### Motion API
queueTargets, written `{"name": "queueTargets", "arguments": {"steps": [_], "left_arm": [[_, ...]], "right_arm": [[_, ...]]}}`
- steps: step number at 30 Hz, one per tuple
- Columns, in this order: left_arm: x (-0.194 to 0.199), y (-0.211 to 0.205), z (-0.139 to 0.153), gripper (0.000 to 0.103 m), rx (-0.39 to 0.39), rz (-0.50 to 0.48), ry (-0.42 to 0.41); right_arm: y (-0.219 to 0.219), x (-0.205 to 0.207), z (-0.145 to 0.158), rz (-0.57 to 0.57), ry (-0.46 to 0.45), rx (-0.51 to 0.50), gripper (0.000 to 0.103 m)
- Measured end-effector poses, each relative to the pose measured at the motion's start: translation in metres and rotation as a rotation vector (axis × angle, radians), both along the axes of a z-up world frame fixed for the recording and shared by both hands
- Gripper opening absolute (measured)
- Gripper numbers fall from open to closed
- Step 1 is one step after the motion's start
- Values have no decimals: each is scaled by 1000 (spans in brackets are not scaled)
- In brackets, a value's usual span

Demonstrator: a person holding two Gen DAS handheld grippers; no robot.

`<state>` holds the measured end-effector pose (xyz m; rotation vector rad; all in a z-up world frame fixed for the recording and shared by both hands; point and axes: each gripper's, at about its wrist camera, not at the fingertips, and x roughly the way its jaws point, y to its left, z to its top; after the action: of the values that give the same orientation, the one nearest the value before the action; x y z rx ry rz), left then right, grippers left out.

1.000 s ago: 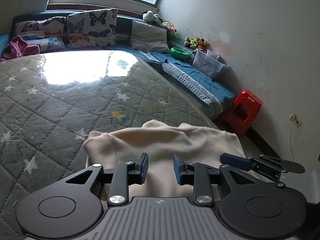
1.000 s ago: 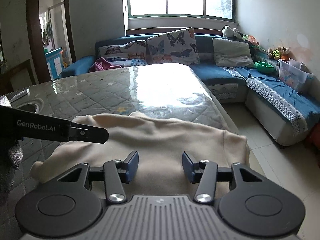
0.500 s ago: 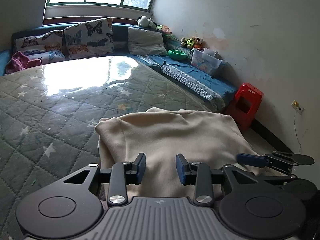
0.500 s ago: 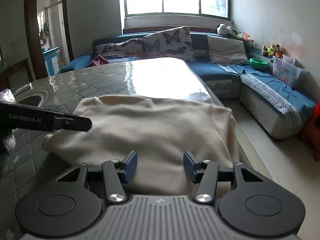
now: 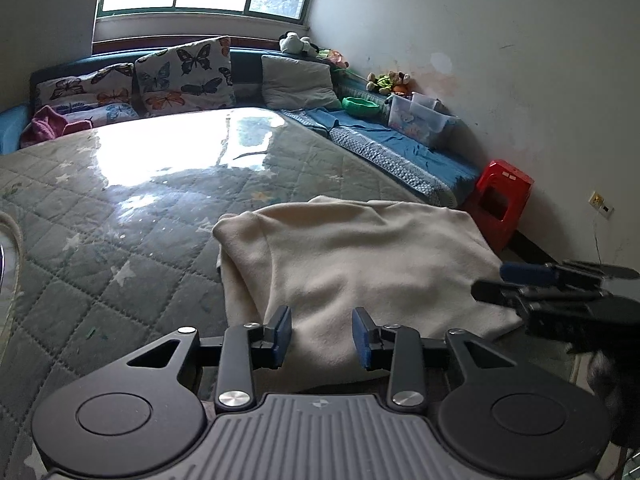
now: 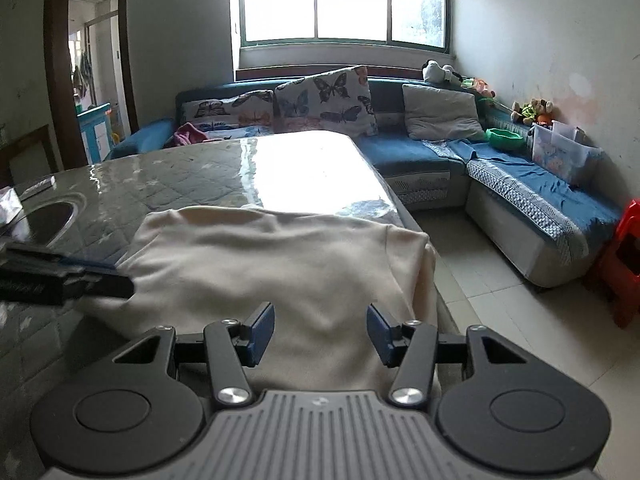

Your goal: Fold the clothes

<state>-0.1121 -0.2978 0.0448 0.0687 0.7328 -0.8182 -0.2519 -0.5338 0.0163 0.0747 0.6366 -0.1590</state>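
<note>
A cream garment [image 5: 360,256] lies folded on the near right part of the quilted grey-green table [image 5: 120,208], its right side hanging over the table edge [image 6: 424,276]. My left gripper [image 5: 322,338] hovers open just above the garment's near edge, nothing between its blue pads. My right gripper [image 6: 320,334] is open too, over the near edge of the cream garment [image 6: 280,264]. Each gripper shows in the other's view: the right one [image 5: 560,288] at the far right, the left one [image 6: 60,278] at the far left.
A blue corner sofa [image 6: 420,156] with butterfly cushions [image 5: 184,76] wraps the back and right. A red stool [image 5: 500,200], a green bowl [image 6: 505,138] and a clear plastic box [image 6: 560,156] sit to the right. A round dark dish [image 6: 48,220] lies on the table's left. Tiled floor [image 6: 480,280] lies right of the table.
Both grippers have drawn back and up from the garment, so more of it shows ahead. The left gripper's jaws have opened slightly wider. The garment lies still.
</note>
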Motion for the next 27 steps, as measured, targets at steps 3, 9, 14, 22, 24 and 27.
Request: {"name": "queueTargets", "arguments": {"steps": [3, 9, 14, 22, 24, 27], "left_arm": [[0, 3, -2, 36, -1, 5, 3], [-1, 5, -3, 37, -3, 11, 6], [0, 5, -3, 37, 0, 12, 10], [1, 5, -4, 37, 2, 8, 14], [2, 5, -4, 37, 1, 10, 17], [3, 5, -5, 37, 1, 11, 19]], "right_arm": [[-4, 6, 0, 0, 0, -3, 52], [-11, 18, -1, 1, -1, -10, 52], [-25, 39, -4, -15, 8, 1, 52], [-43, 62, -1, -44, -2, 38, 52], [-46, 72, 1, -47, -8, 42, 52], [-51, 90, -8, -58, 34, 36, 51]]}}
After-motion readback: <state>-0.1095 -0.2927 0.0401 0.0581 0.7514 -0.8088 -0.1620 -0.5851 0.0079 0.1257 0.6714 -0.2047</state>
